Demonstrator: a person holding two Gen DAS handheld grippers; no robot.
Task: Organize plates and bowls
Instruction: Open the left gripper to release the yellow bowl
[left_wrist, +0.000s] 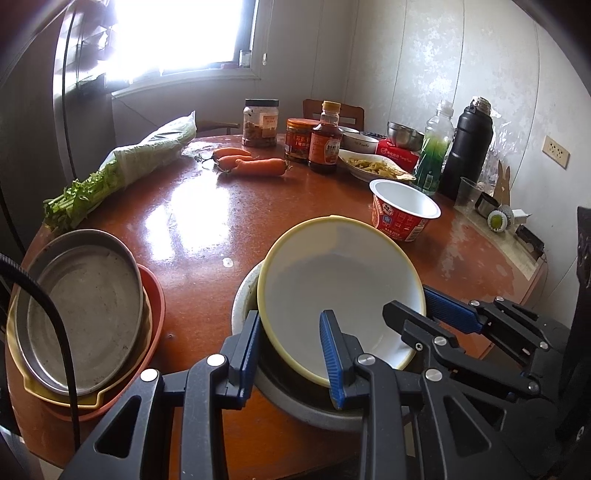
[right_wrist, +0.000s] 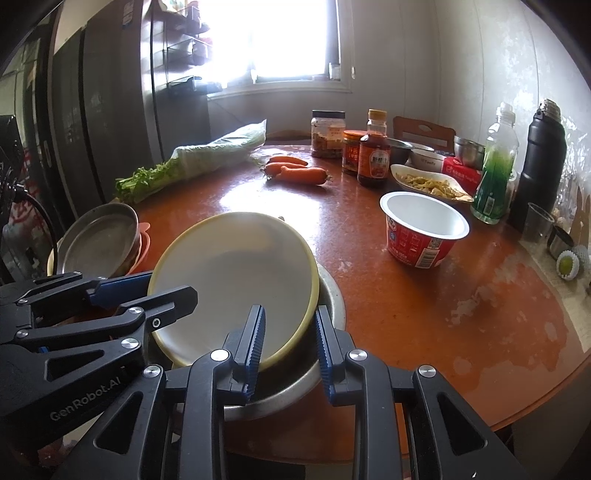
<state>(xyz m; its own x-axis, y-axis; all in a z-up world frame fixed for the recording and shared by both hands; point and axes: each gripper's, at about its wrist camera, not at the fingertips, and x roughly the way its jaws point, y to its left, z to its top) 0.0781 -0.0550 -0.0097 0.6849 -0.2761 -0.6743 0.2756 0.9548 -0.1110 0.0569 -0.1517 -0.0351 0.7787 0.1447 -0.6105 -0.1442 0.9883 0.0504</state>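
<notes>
A white plate with a yellow rim is tilted over a metal bowl at the near edge of the round table. My left gripper straddles the plate's near left rim, one finger inside and one outside. My right gripper straddles its right rim the same way; it shows in the left wrist view. Both jaws stand partly apart around the rim. A stack of a metal plate on yellow and orange dishes sits to the left.
A red instant-noodle cup stands behind the plate. Carrots, bagged greens, jars, a sauce bottle, a dish of food, a green bottle and a black flask crowd the far side.
</notes>
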